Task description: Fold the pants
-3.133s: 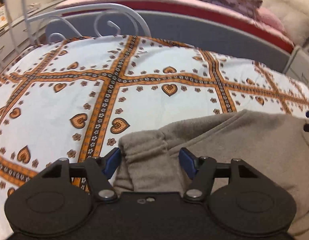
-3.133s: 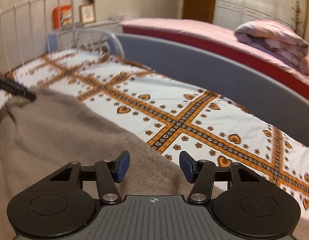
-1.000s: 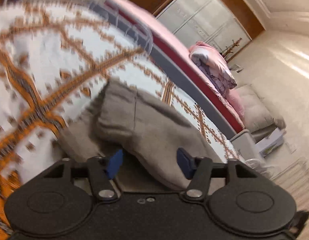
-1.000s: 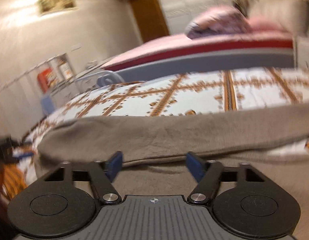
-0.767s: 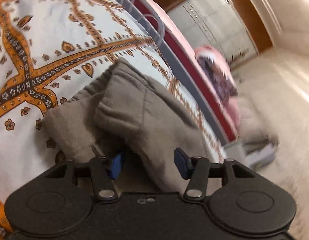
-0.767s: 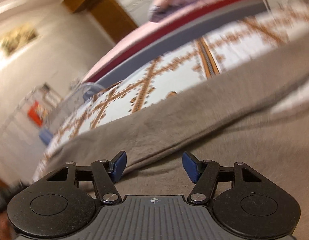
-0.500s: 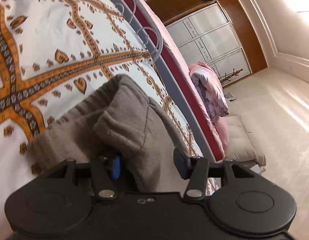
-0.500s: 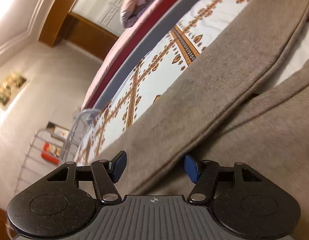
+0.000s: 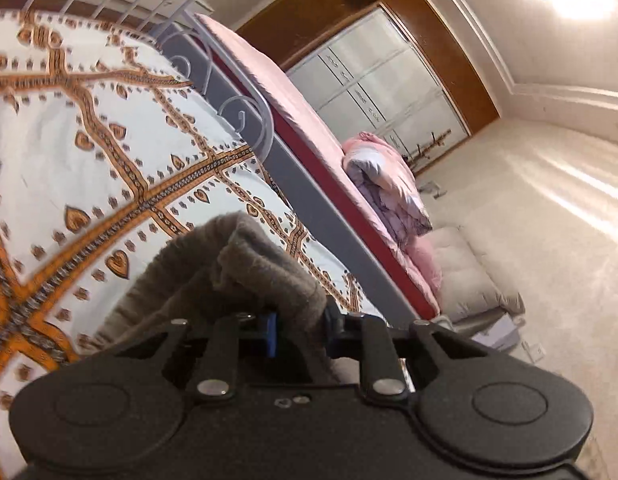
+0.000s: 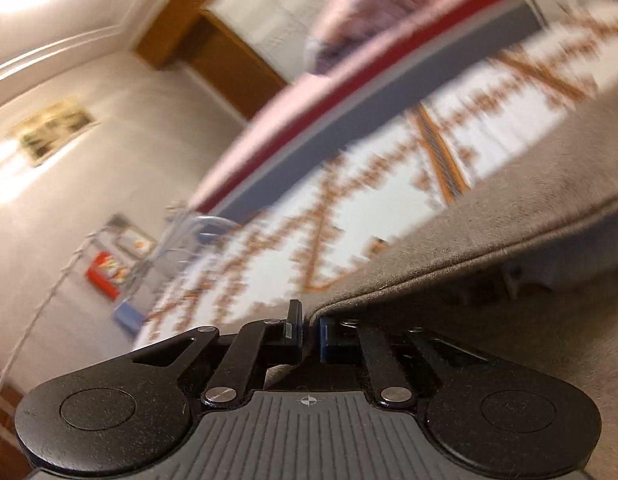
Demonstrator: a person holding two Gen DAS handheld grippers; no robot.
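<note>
Left gripper [image 9: 299,330] pinches a thick bunch of the grey-brown pants [image 9: 245,268], the cloth bulging up between the blue fingertips [image 9: 270,330] above the patterned bedsheet [image 9: 109,152]. Beyond the sheet runs a white metal bed frame [image 9: 245,108], then a pink bed [image 9: 293,108] carrying a rolled blanket [image 9: 389,184]. White wardrobe doors [image 9: 381,92] stand at the back.

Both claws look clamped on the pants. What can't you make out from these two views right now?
- Left wrist view: the left claw grips a bunch of the pants; the rest is hidden behind that bunch and the claw body.
- Right wrist view: the right claw pinches a hem; motion blur smears the bedsheet, and the frame edge cuts off the pants.
</note>
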